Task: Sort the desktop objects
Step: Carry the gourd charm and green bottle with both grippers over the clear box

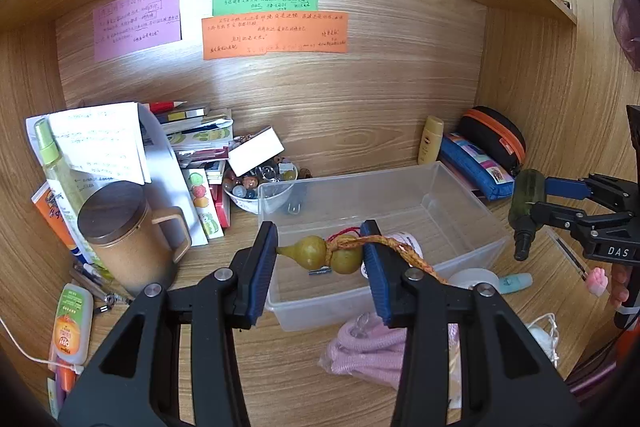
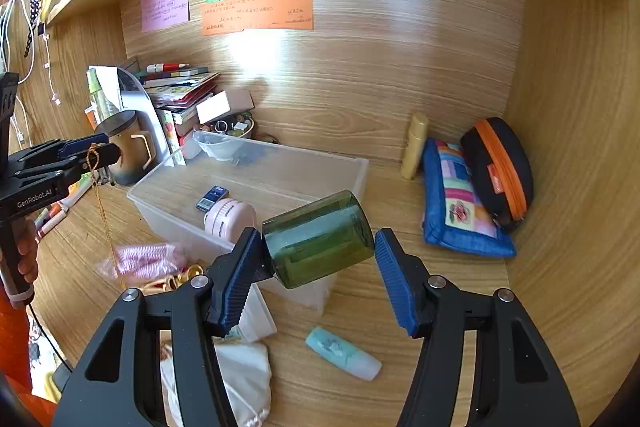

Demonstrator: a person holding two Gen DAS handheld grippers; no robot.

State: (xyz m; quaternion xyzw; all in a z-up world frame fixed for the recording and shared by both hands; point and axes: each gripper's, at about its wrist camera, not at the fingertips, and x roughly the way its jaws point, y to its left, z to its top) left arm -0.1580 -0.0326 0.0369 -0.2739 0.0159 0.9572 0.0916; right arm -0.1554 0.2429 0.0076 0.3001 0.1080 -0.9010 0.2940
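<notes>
Two things are in my grips at once, and both hang above or beside the clear plastic storage bin [image 1: 460, 195] that I judge to be their destination. My left gripper [image 1: 322, 257] is clamped end to end on a small yellow-green double-bulbed gourd charm [image 1: 326, 253], its long axis running straight across from pad to pad, its braided orange cord [image 1: 404, 251] trailing off over the right-hand pad and down towards the desk. From that view the gourd sits directly over the near part of the bin, so little more than a short drop separates it from the floor of the box. My right gripper [image 2: 318, 253] holds a translucent dark green bottle [image 2: 320, 237], lying tilted across the jaws; the left pad presses its lower end, while the right pad seems to stand just clear of the body, so I cannot tell how firm that grip is. The bottle hangs over the bin's near corner. Already inside lie a pale pink round gadget [image 2: 228, 219] and a small dark blue packet [image 2: 212, 197]. The left load looks nearer to release.
</notes>
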